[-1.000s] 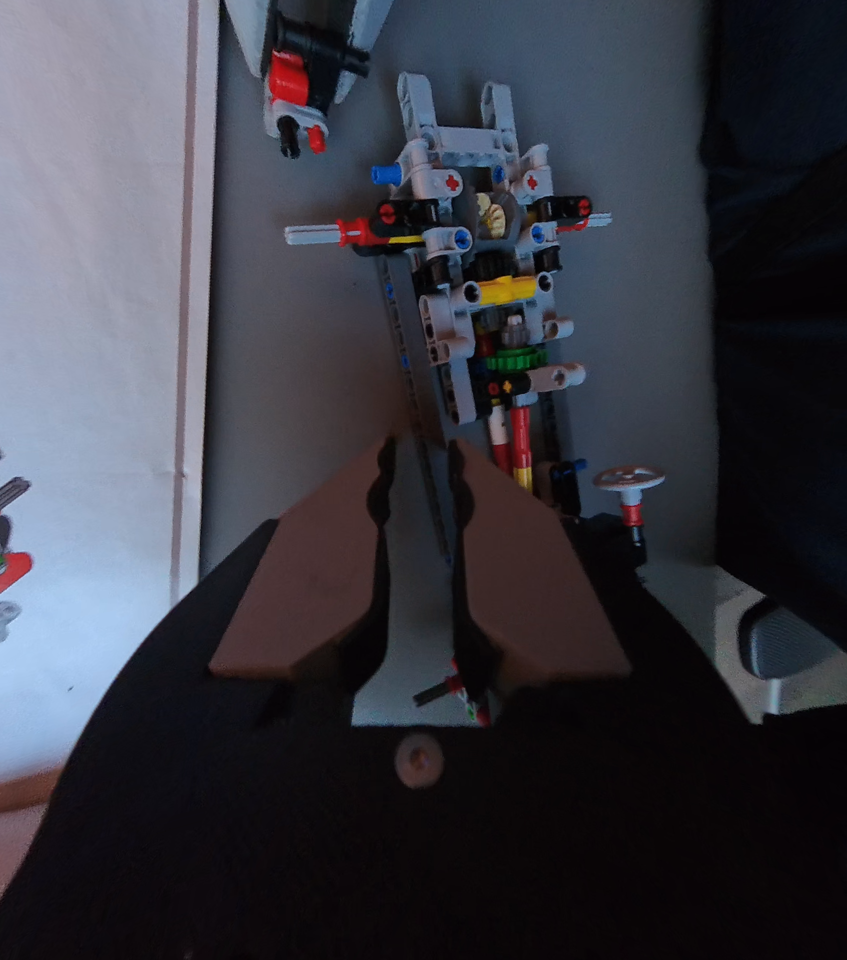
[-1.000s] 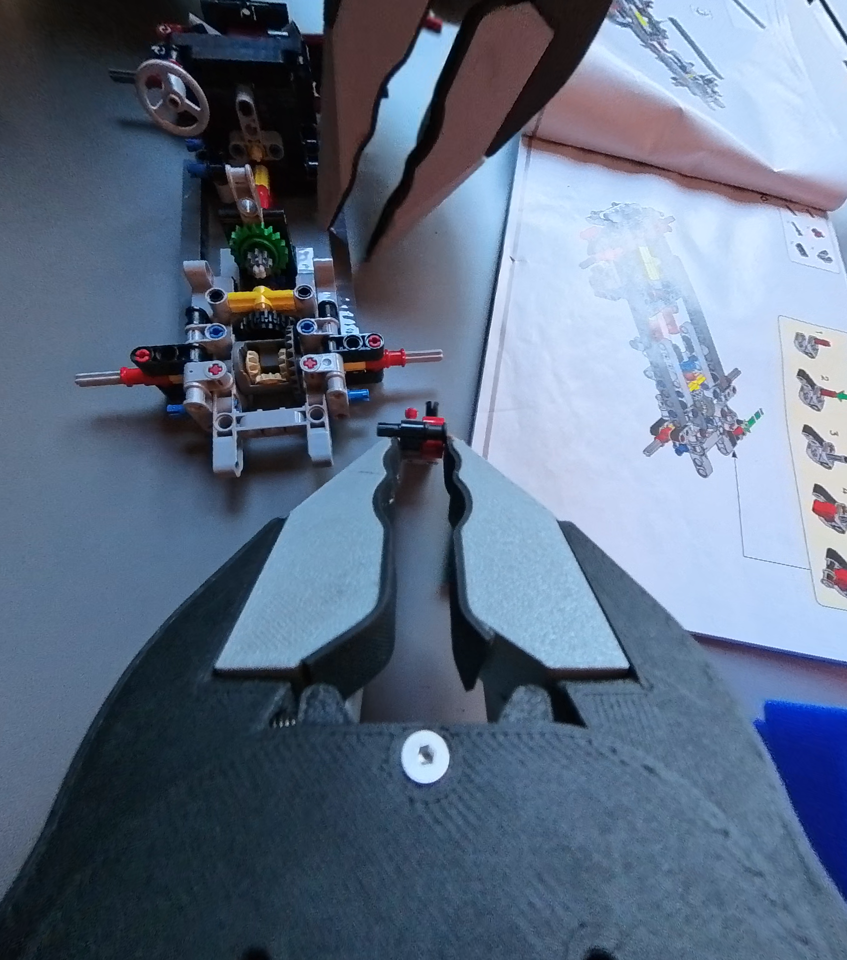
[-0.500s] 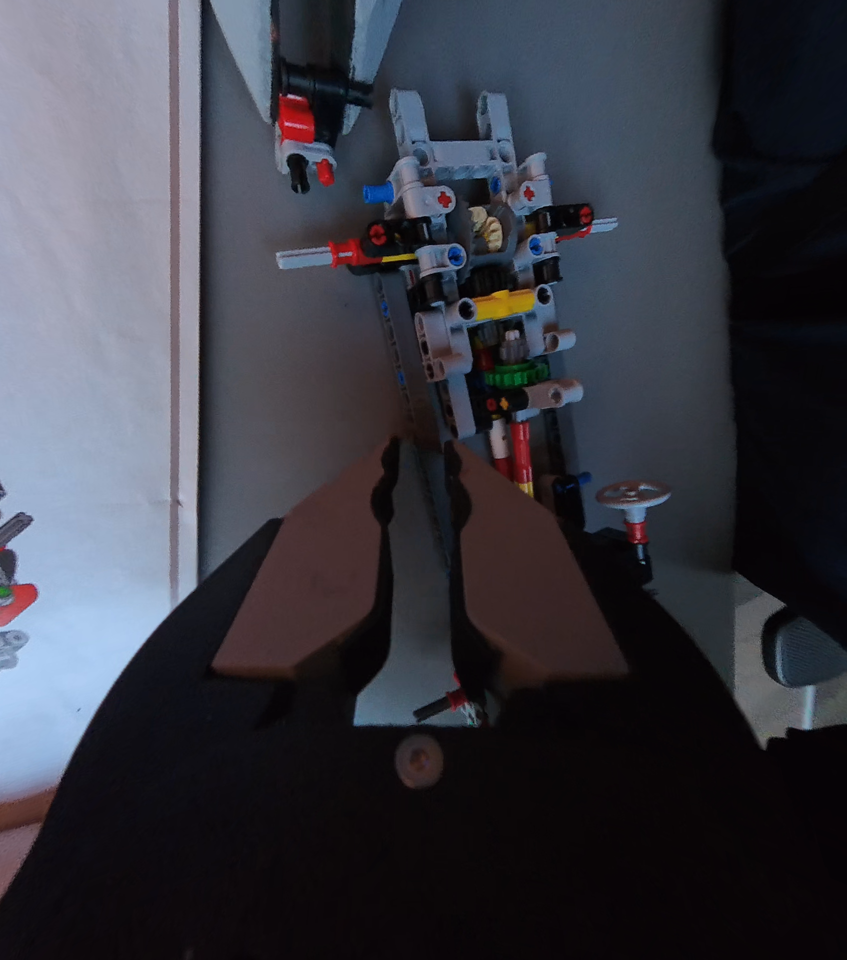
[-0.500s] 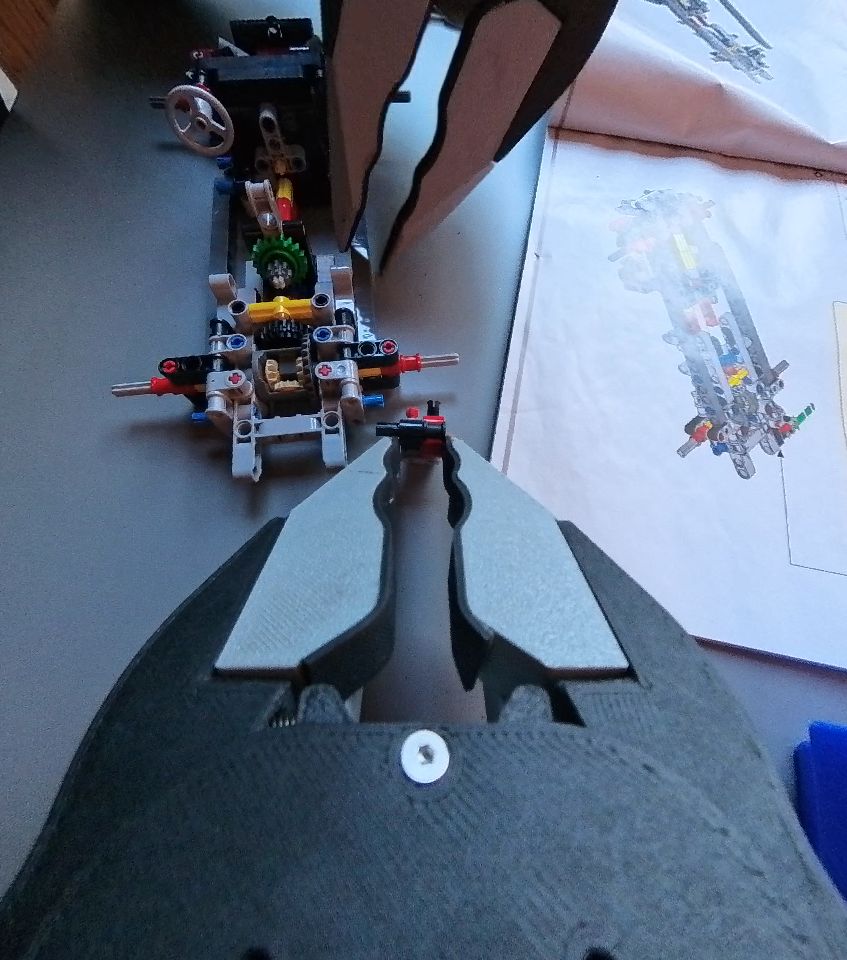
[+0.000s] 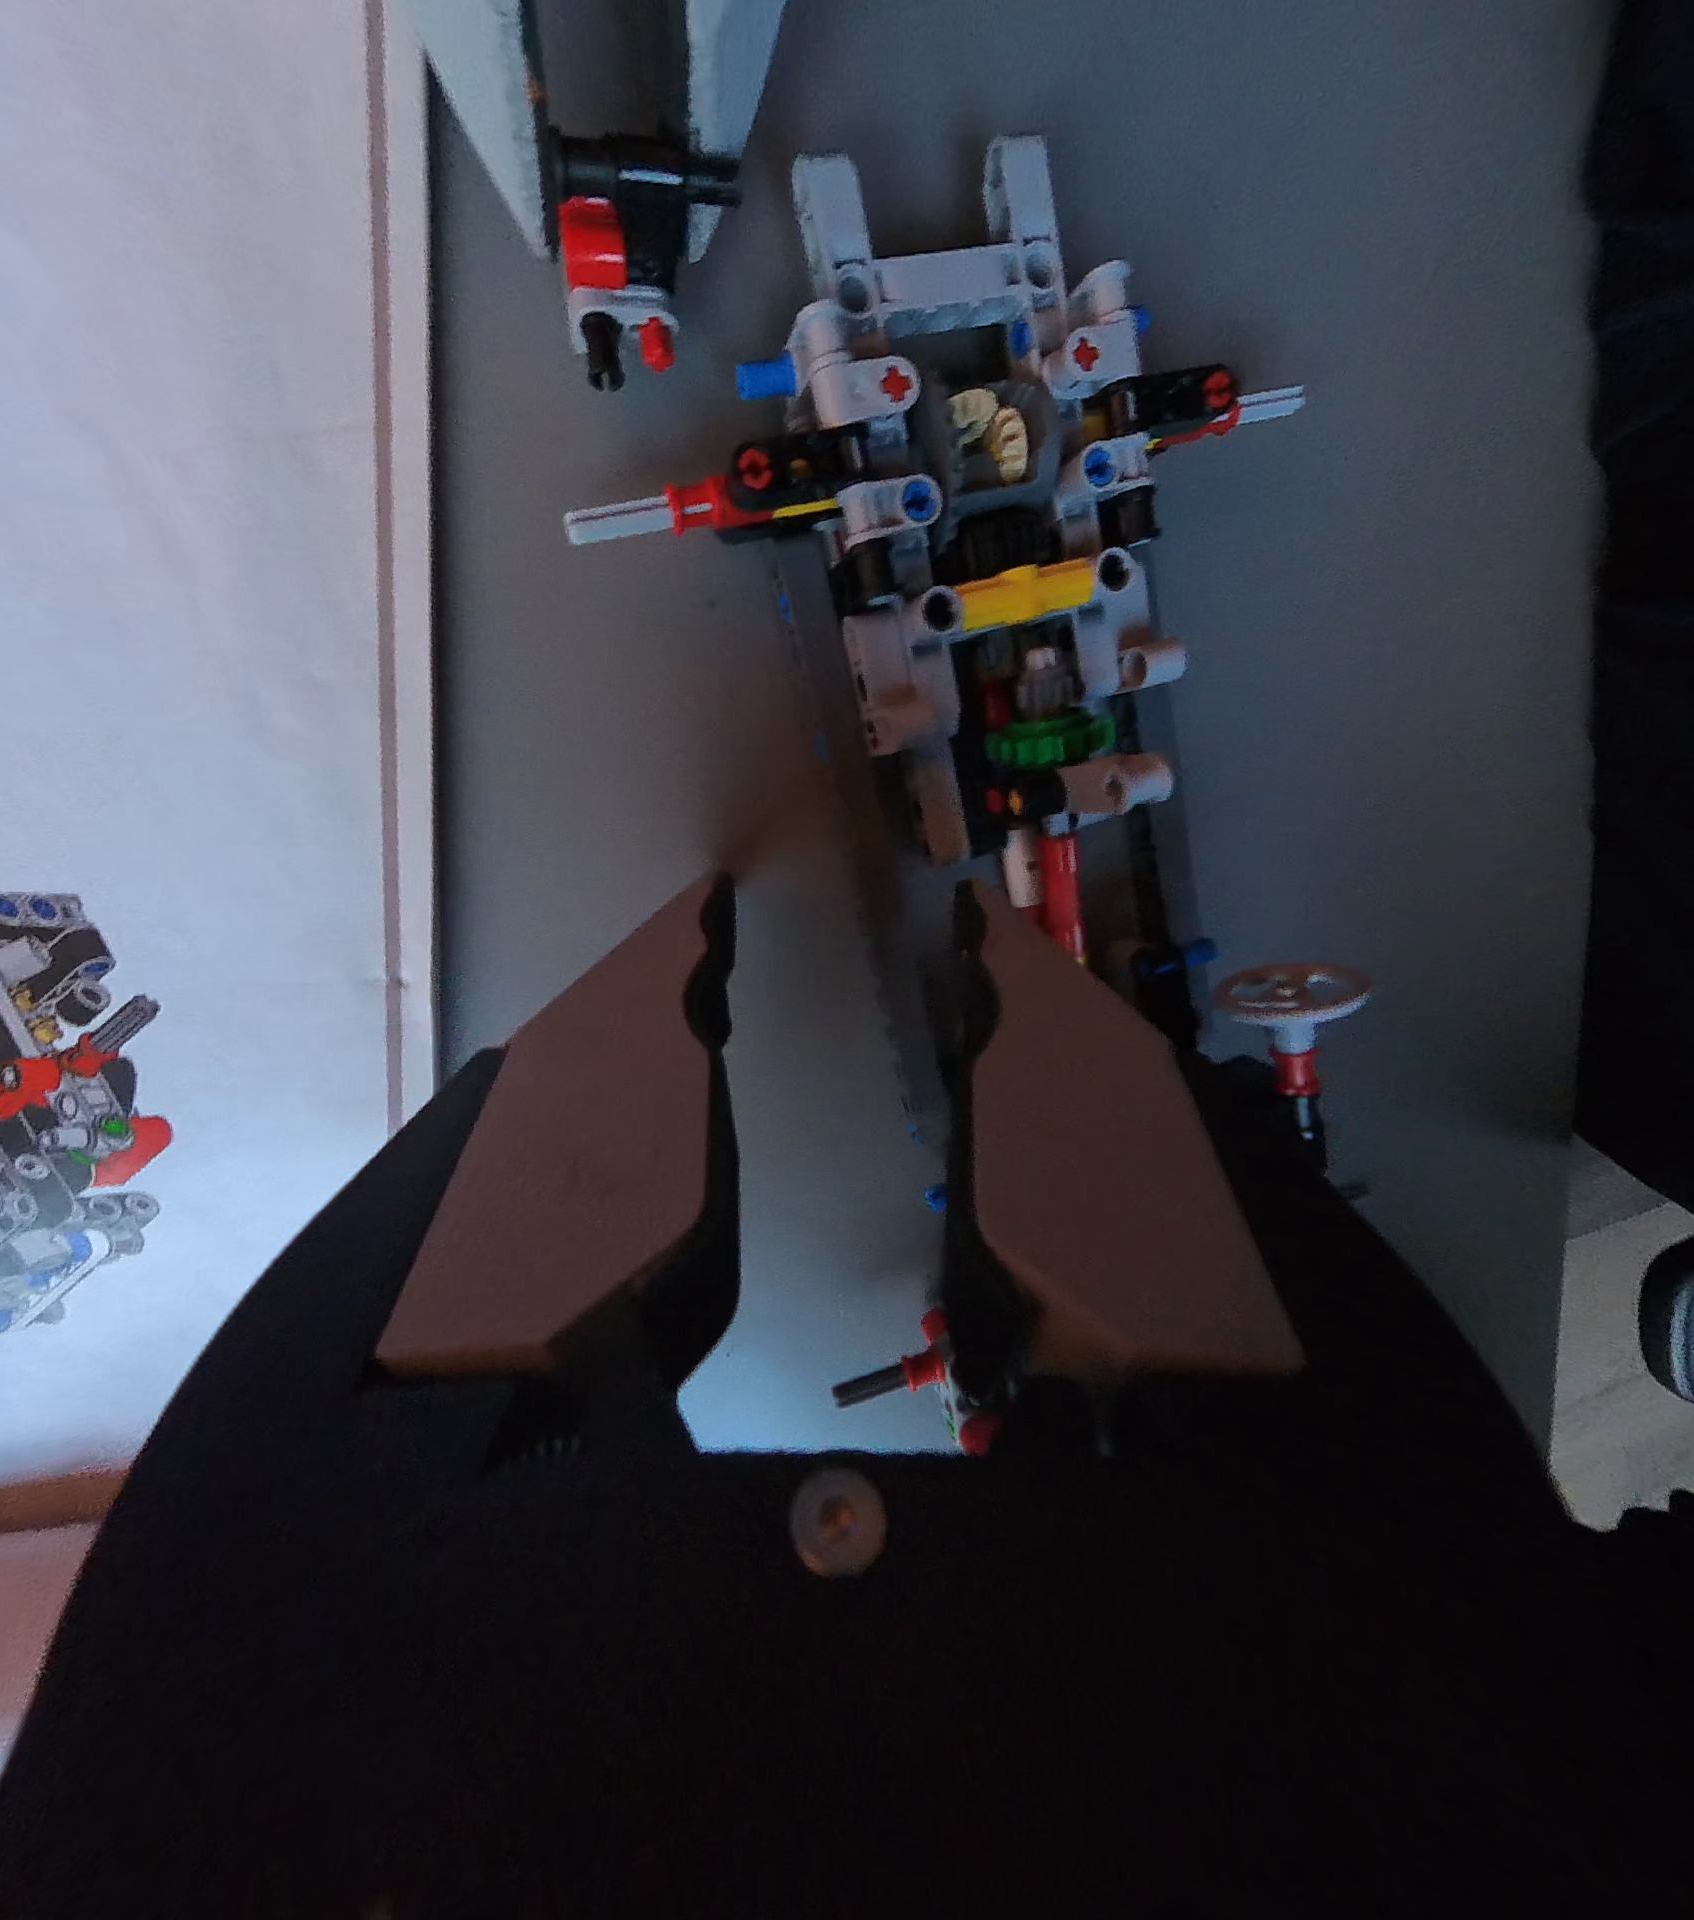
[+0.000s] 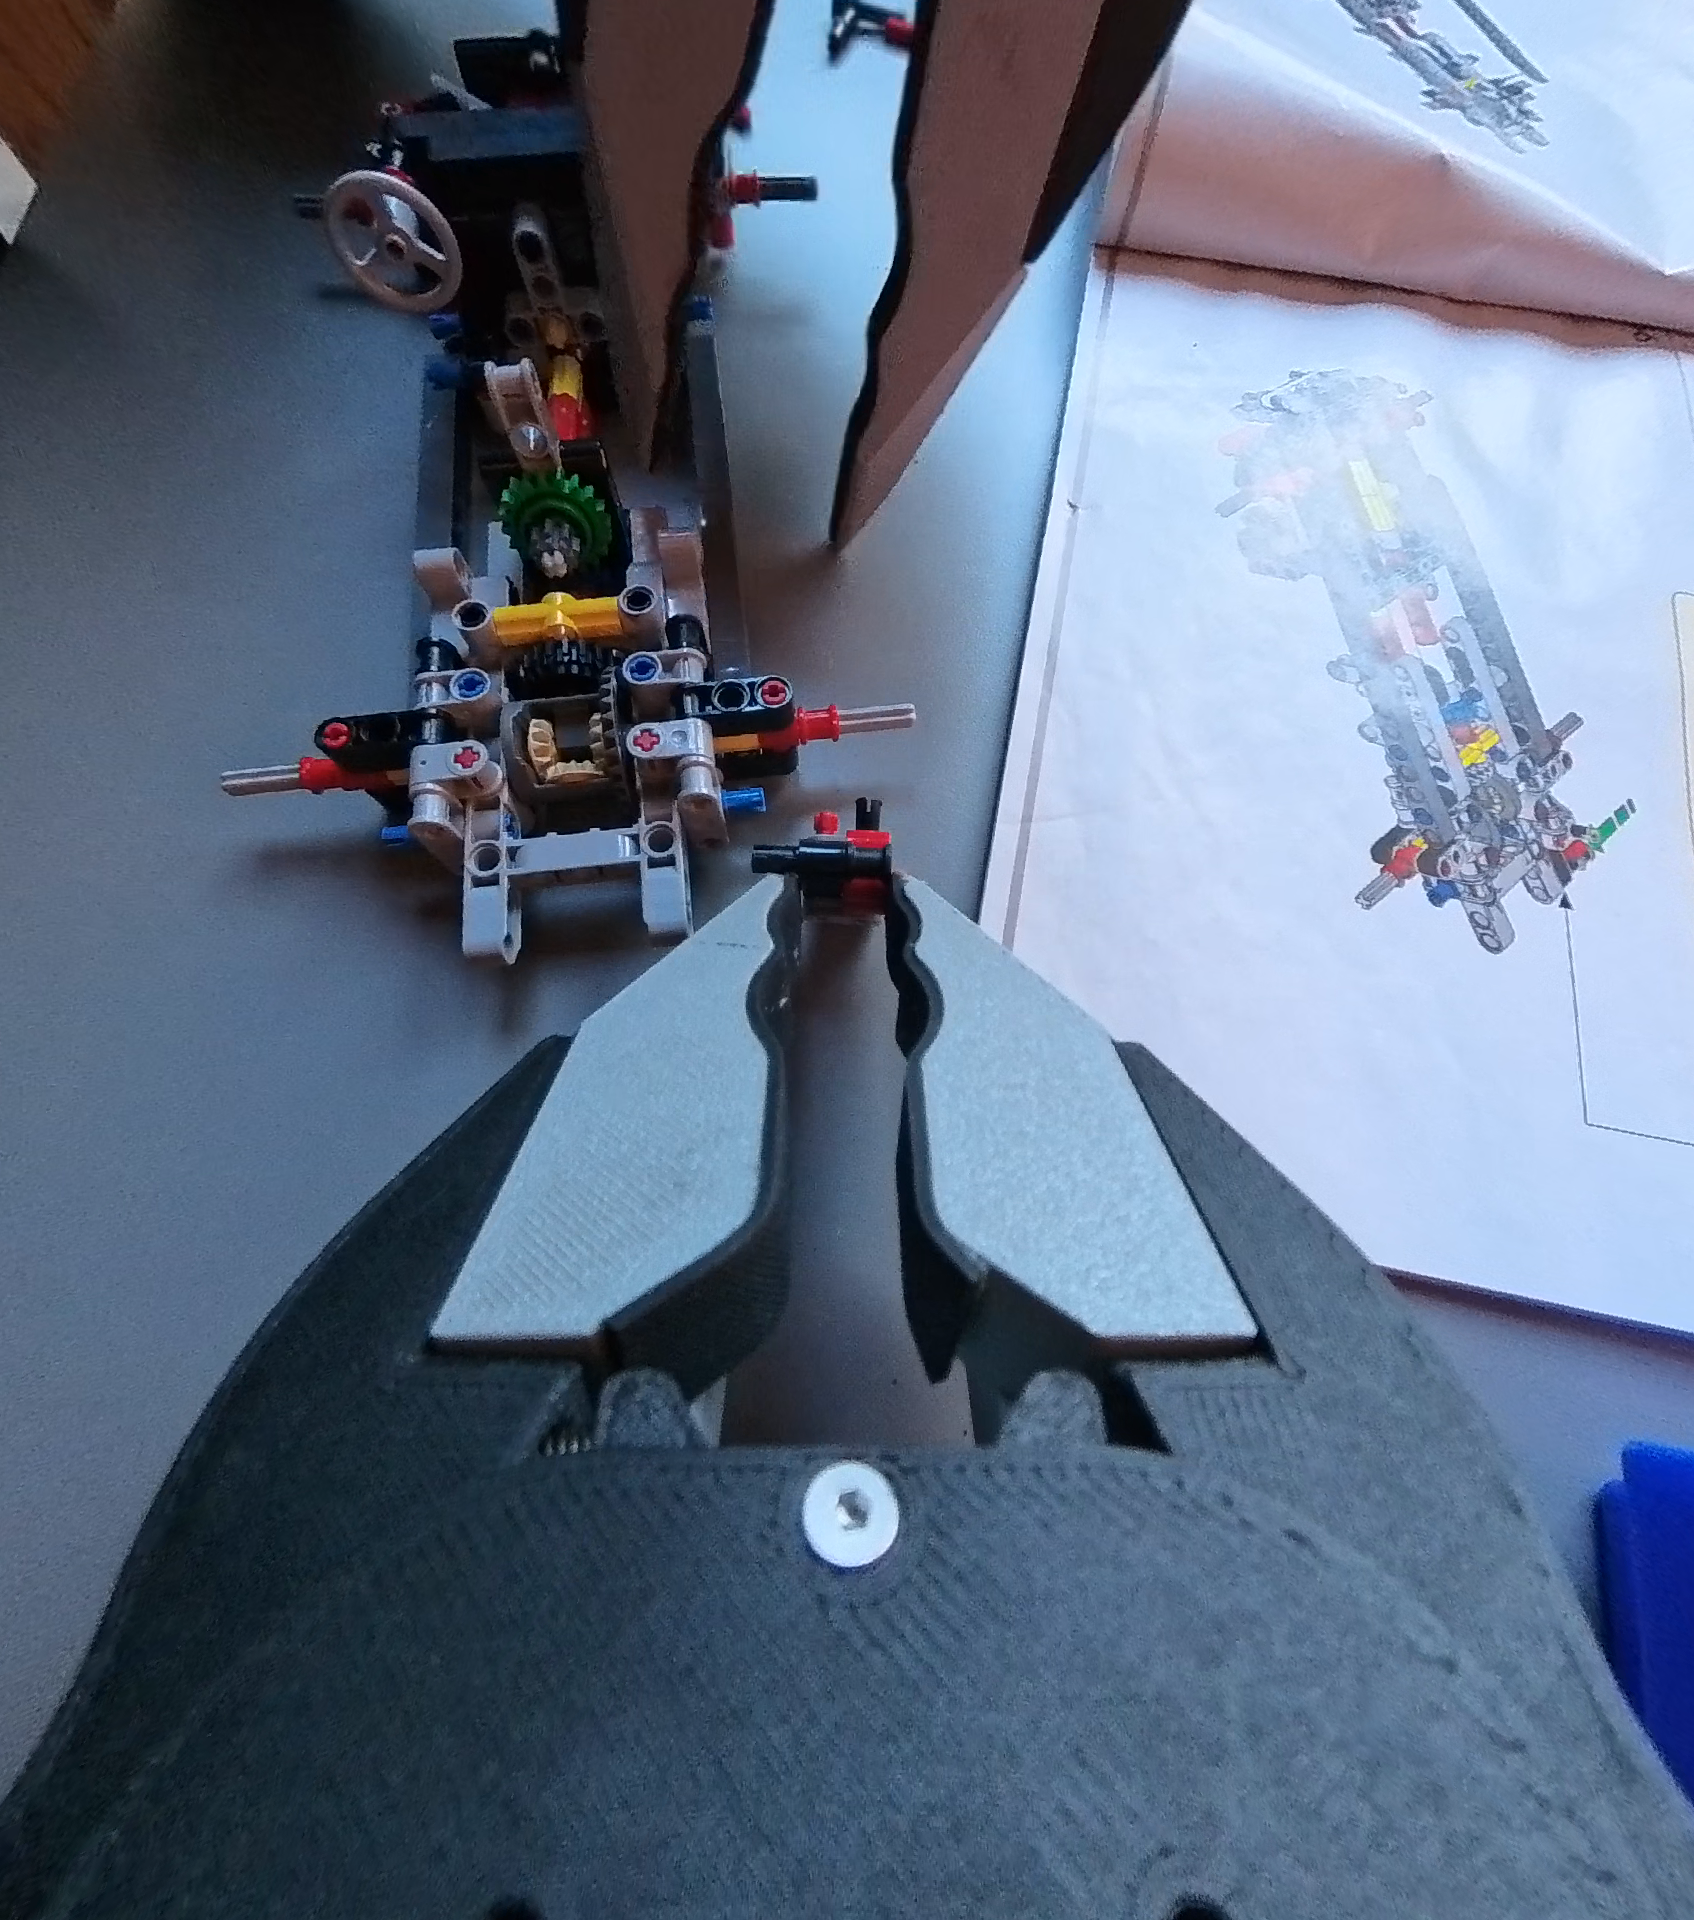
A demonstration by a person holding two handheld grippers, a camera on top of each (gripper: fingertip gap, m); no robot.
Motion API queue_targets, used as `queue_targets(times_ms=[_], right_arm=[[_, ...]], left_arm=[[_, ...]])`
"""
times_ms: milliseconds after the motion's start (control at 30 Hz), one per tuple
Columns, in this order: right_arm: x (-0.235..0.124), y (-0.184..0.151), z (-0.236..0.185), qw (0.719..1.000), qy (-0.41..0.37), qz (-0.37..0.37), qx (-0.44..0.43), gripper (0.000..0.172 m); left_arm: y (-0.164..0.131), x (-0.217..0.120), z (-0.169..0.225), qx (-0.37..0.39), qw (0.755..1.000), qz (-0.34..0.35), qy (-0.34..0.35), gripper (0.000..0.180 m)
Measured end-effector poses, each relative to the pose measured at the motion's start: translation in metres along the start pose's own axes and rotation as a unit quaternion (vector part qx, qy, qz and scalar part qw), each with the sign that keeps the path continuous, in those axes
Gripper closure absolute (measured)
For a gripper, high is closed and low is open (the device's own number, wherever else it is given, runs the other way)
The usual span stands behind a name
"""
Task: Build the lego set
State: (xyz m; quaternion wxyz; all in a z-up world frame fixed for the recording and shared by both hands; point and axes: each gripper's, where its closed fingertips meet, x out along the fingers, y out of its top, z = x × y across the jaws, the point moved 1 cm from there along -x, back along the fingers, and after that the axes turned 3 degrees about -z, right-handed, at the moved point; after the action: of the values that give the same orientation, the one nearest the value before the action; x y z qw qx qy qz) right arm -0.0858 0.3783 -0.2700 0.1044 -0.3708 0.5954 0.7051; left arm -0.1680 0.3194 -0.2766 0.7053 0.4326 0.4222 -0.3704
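Currently, right tool (image 6: 838, 883): closed on a small black-and-red brick piece (image 6: 838, 857), both pads pressing it, just beside the chassis.
Left tool (image 5: 848, 894): jaws wide, straddling a grey side beam, gripping nothing.
Brick chassis (image 6: 562, 717): flat on the grey counter (image 6: 95, 935), at 11 o'clock from the right tool.
Instruction booklet (image 6: 1342, 727): open, at 2 o'clock.
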Motion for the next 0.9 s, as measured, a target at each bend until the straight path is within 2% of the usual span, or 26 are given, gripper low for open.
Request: queue_targets(times_ms=[333, 467, 767, 900], right_arm=[[0.000, 0.000, -0.004, 1.000, 0.011, 0.000, -0.003, 0.159], [0.000, 0.000, -0.006, 1.000, 0.016, -0.001, -0.003, 0.159], [0.000, 0.000, -0.007, 1.000, 0.017, -0.001, -0.005, 0.159], [0.000, 0.000, -0.008, 1.000, 0.020, -0.001, -0.006, 0.159]], left_arm=[[0.003, 0.006, -0.002, 0.033, 0.997, -0.041, 0.059, 0.149], [0.003, 0.007, -0.001, 0.039, 0.995, -0.051, 0.079, 0.147], [0.005, 0.010, -0.002, 0.050, 0.992, -0.038, 0.112, 0.147], [0.008, 0.013, 0.002, 0.071, 0.990, -0.019, 0.123, 0.164]])
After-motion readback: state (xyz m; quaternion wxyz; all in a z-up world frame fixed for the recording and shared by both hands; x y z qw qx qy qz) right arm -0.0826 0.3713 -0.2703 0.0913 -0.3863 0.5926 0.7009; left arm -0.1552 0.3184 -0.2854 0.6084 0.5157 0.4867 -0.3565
